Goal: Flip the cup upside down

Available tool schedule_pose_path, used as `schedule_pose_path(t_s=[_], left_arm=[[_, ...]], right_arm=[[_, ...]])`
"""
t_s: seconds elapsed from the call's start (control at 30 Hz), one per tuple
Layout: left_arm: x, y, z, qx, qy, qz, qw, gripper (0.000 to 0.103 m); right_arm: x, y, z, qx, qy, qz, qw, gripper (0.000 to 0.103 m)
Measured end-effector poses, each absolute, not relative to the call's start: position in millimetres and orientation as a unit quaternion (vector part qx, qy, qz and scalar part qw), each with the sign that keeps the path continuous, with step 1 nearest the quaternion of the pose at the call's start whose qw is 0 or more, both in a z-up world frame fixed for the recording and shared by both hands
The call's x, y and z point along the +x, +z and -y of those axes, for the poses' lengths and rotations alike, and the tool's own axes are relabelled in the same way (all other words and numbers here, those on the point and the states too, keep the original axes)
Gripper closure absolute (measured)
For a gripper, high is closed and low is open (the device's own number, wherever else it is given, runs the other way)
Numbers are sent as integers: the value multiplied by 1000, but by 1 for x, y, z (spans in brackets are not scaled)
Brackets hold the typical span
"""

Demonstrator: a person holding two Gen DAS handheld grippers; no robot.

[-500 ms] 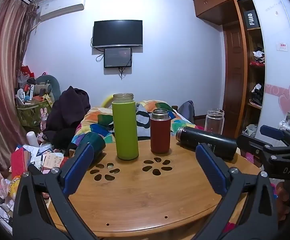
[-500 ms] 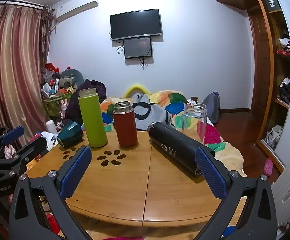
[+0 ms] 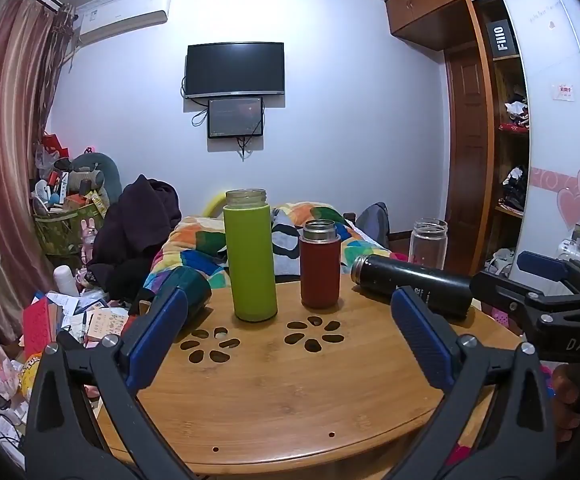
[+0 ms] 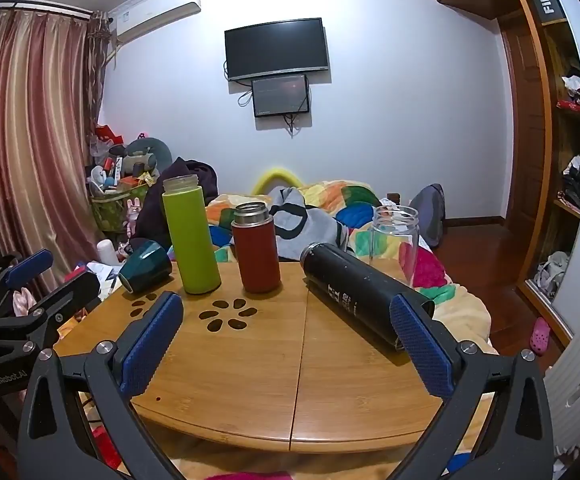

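From the left wrist view, the left gripper (image 3: 290,336) hangs over the near part of the round wooden bench (image 3: 274,396) with its blue-padded fingers (image 3: 158,336) spread wide and nothing between them. Ahead stand a tall green bottle (image 3: 250,256) and, just to its right, a shorter red flask (image 3: 319,264), both upright and lidless beside the flower-shaped cut-outs in the bench top. A black flask (image 3: 405,280) lies on its side to the right of the red one, mouth toward it, and a clear glass jar (image 3: 427,240) stands upright behind it near the far edge. The dark teal cup (image 3: 194,286) lies tipped over at the left edge of the bench, mostly hidden behind the left finger. The right gripper (image 3: 545,284) shows at the right rim, held off the bench edge. From the right wrist view, the right gripper (image 4: 290,340) also has its fingers (image 4: 419,344) released and wide apart, empty, with the black flask (image 4: 353,292) lying diagonally just beyond the right finger. The teal cup (image 4: 146,266) rests on its side at the far left of the bench (image 4: 250,376), its open mouth facing left and toward the camera, close to the green bottle (image 4: 190,236). The red flask (image 4: 256,248) stands between that bottle and the black flask; the glass jar (image 4: 395,236) stands behind the black flask. The left gripper (image 4: 30,288) is at the left rim, fingers parted, near the cup but apart from it
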State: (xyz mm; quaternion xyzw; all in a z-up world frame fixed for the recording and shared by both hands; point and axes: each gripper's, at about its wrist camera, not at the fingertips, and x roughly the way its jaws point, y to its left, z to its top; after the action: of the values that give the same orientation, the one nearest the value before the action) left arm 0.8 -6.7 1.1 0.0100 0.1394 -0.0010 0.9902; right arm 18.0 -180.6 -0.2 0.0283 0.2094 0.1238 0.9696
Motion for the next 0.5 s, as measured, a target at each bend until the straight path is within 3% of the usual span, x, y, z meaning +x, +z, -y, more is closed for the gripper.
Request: schedule_pose_path(t_s=[0.5], left_arm=[[-2, 1, 4, 4, -4, -137, 991, 0]], right_arm=[[7, 6, 177, 26, 127, -207, 970, 0]])
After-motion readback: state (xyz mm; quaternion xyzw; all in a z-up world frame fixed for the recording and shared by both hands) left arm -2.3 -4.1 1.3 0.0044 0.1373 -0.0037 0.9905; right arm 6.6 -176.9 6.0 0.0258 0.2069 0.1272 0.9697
